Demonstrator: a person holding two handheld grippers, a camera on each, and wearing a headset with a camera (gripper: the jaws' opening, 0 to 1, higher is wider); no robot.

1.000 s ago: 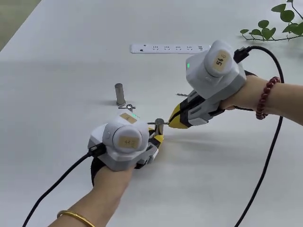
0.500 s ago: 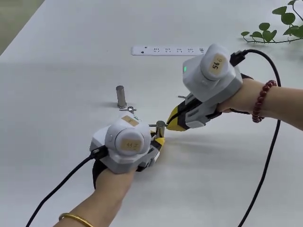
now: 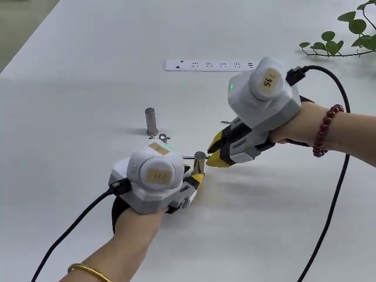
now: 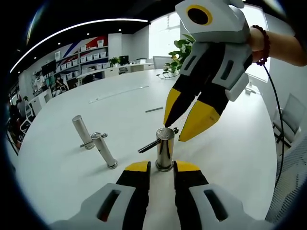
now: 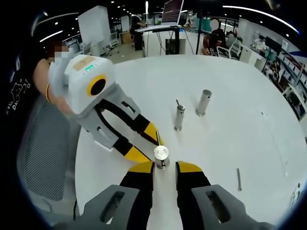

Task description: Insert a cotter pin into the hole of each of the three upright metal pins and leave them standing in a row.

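A steel pin (image 4: 164,146) stands upright with my left gripper (image 4: 163,166) shut on its base. A cotter pin (image 4: 149,145) runs through the hole near its top. In the left gripper view my right gripper (image 4: 182,125) hangs just behind the pin top, its yellow jaws apart, at the cotter pin's head. From the head view the held pin (image 3: 199,160) stands between the left gripper (image 3: 197,173) and right gripper (image 3: 212,151). Further left stand a second pin (image 4: 103,148) with a cotter pin through it and a bare third pin (image 4: 82,132).
A loose cotter pin (image 4: 154,109) lies on the white table beyond the grippers. A white power strip (image 3: 211,64) lies at the far side, and a green plant (image 3: 346,35) sits at the far right. Black cables (image 3: 332,194) trail off both grippers.
My right gripper's jaws have parted at the cotter pin's head and drawn back slightly. The left gripper has kept its hold on the pin.
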